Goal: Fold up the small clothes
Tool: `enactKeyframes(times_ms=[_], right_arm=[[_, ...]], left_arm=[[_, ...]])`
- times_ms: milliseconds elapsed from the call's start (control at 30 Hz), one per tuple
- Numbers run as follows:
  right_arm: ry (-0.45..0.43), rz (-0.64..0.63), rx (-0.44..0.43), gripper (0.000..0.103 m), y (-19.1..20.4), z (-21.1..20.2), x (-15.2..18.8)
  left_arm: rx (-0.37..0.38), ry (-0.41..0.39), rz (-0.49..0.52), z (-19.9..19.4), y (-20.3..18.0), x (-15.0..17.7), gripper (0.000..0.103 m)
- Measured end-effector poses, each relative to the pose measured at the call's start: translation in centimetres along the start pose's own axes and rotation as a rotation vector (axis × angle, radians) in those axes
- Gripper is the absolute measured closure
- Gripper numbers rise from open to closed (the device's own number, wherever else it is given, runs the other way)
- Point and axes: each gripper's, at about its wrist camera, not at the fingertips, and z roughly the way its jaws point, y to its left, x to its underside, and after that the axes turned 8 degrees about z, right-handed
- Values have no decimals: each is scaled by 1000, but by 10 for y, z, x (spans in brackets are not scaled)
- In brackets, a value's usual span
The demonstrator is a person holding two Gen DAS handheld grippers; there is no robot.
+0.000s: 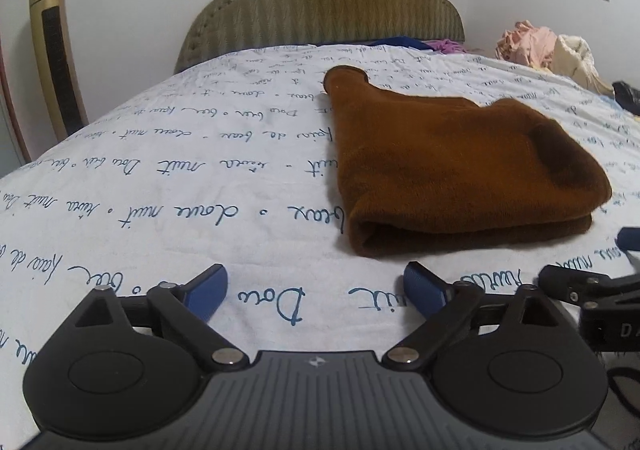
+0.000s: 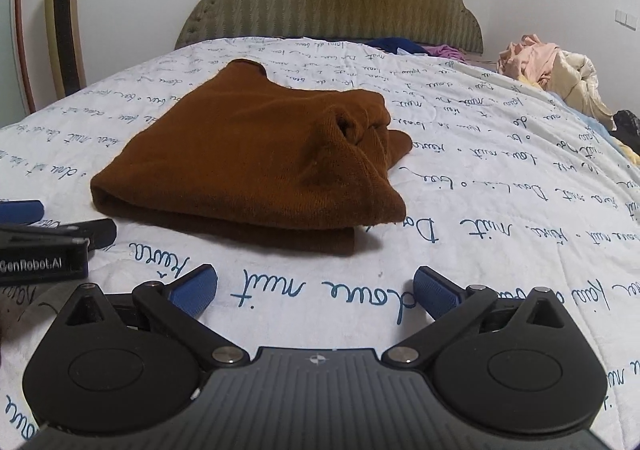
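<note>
Grippers, left (image 1: 316, 292) and right (image 2: 316, 290), rest spread and empty on white script-printed bedsheet (image 1: 160, 169). Folded rust-brown knit garment (image 2: 248, 165) lies just beyond. Fold judged complete; next, fetch from far crumpled clothes pile (image 2: 548, 65).

At mid-frame, the folded brown garment (image 2: 248, 165) is a soft, matt, fuzzy knit cloth, lying on a quilted white cotton-like bedspread (image 1: 160, 189) printed with blue handwriting. In the lower frame, the left gripper (image 1: 316, 292) and right gripper (image 2: 316, 290) are matt black plastic with bright metal pivot pins, and their blue pads (image 2: 196, 288) look finely ribbed and rubbery. In the upper frame, the headboard (image 1: 320, 5) is olive cloth with a woven zigzag texture, and the tower fan (image 1: 56, 49) at upper left has a satin gold finish.
</note>
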Motion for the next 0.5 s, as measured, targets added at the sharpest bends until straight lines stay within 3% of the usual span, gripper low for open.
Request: enactKeyframes(times_ms=[500], right_arm=[[18,48,-30,0,-6,4,5]], left_arm=[[-4,23,-3,5,0,0,0]])
